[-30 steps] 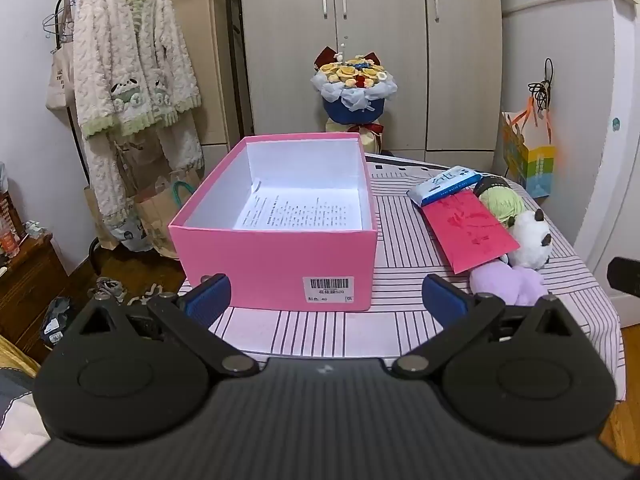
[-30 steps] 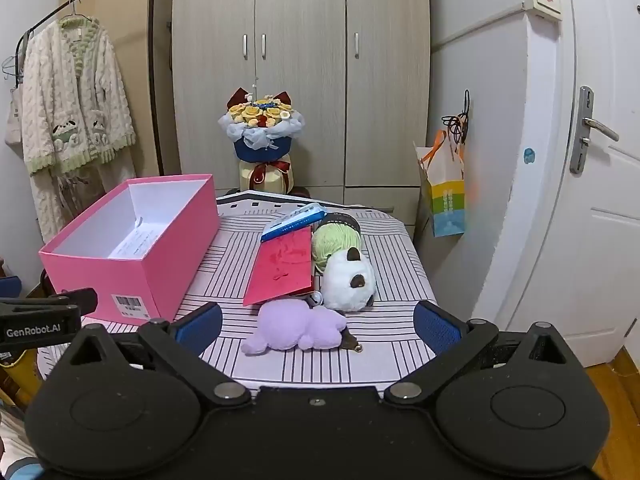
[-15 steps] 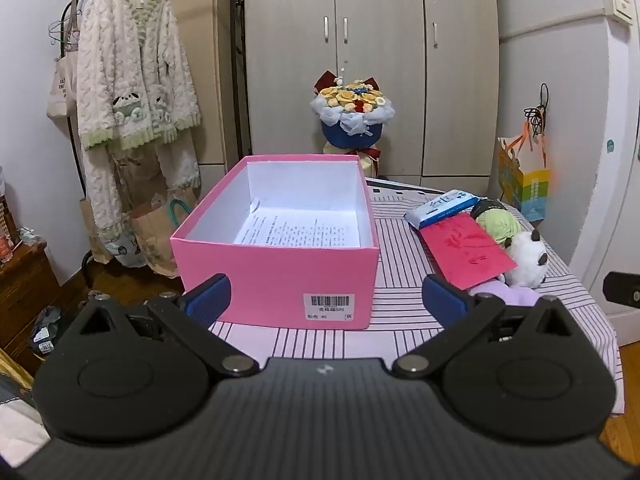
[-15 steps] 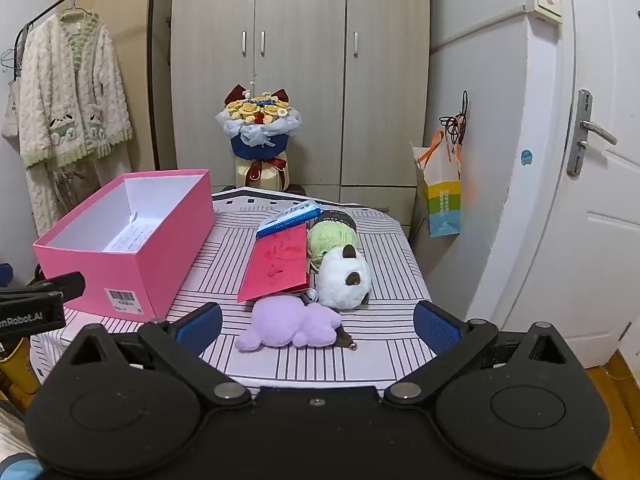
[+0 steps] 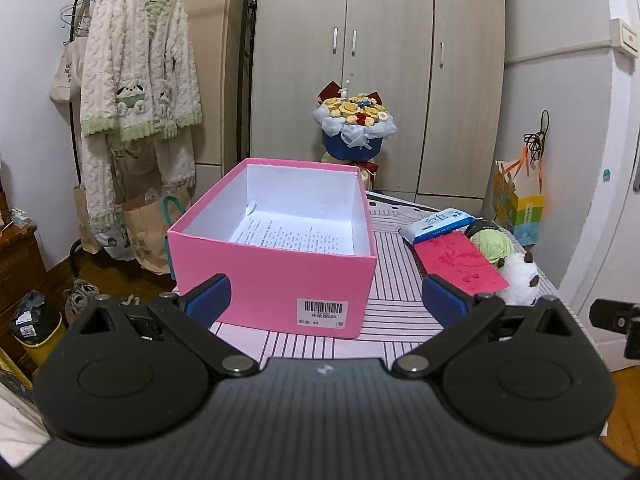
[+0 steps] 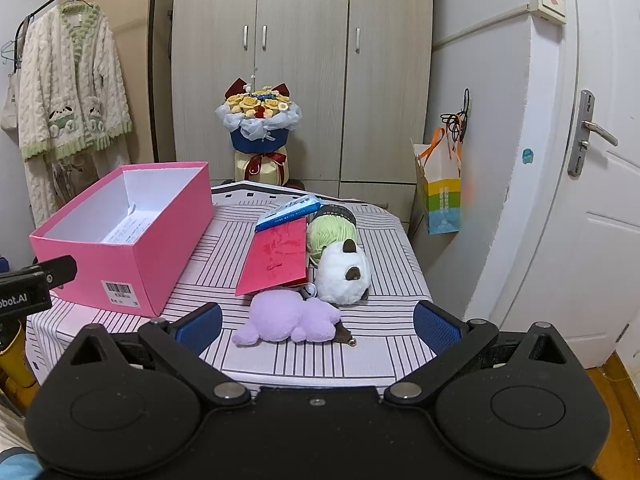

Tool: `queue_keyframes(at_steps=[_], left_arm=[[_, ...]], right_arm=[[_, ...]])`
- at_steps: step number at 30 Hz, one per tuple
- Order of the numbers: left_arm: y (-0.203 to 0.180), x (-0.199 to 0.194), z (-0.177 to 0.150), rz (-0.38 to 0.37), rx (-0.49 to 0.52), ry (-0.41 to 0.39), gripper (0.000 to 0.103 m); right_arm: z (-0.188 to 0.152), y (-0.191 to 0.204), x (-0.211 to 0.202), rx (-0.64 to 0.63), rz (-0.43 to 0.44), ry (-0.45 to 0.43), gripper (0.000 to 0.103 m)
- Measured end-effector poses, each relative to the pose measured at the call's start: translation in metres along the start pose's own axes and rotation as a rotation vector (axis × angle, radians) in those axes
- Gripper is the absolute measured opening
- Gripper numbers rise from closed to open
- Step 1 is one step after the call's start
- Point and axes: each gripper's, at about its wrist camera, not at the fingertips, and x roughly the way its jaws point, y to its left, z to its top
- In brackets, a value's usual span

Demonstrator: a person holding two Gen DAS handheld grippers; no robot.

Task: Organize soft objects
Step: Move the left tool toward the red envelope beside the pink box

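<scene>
Right wrist view: my right gripper (image 6: 316,326) gapes wide, empty; purple plush (image 6: 288,317) lies just ahead between its fingers, light and squashy, best pinched across its body. Left gripper (image 5: 326,294) wide, empty, facing box (image 5: 272,280)

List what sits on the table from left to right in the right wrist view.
Pink box → red card → white plush. The purple plush, yarn and blue packet overlap these, so they are left out.

Flower bouquet (image 6: 259,120), hanging cardigan (image 5: 138,68), perhaps a gift bag (image 6: 439,188).
</scene>
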Motion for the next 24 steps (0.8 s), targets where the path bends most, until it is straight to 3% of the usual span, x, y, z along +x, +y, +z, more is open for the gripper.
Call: queue_keyframes(at_steps=[8,24], left_arm=[[-0.0052,0.0024,-0.0029,-0.015,0.053,0.017,0.103],[-0.0055,0.0023,-0.002,-0.026,0.052,0.02,0.103]], right_arm=[[-0.0009,0.0011,0.0014,-0.008,-0.008,0.002,0.103],[-0.003,0.0018,0.0041,-0.015,-0.021,0.001,0.103]])
